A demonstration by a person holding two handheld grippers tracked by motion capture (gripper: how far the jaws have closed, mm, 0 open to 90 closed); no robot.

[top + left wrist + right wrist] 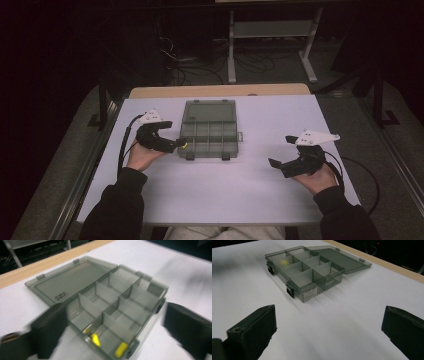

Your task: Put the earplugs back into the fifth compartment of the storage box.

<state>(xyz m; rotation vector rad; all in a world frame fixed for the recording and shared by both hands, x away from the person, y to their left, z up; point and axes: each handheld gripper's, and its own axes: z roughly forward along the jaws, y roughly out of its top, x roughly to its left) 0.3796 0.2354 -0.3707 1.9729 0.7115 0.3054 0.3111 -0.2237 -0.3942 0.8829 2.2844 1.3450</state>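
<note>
Looking over what I can and cannot make out:
Hidden: my left claw covers the near-left corner of the organiser box in the high view; its tips blur in the left claw view, and both jaws are cut off by the bottom edge there.
Hard to read: the small yellow pieces in the near-left compartment are smeared; I count two plainly, and a third glint beside them I cannot make out. The embossed mark on the lid is unreadable.
Left claw: jaws spread wide, one on each side of the box's near-left corner, pressing on nothing.
Right claw: my right claw is spread wide too, empty, over bare worktop well to the right of the box.
Box place: centre of the worktop, toward the far edge, lid folded flat behind it.
Edges: the white sheet ends short of the far wooden strip; two dark latches stick out of the box's near wall.
Open room: a broad bare area near me and to the right; a narrower margin on the left.
Materials: smoky translucent plastic, thin straight dividers making rectangular cells; matte white surface; black blocky jaws.
</note>
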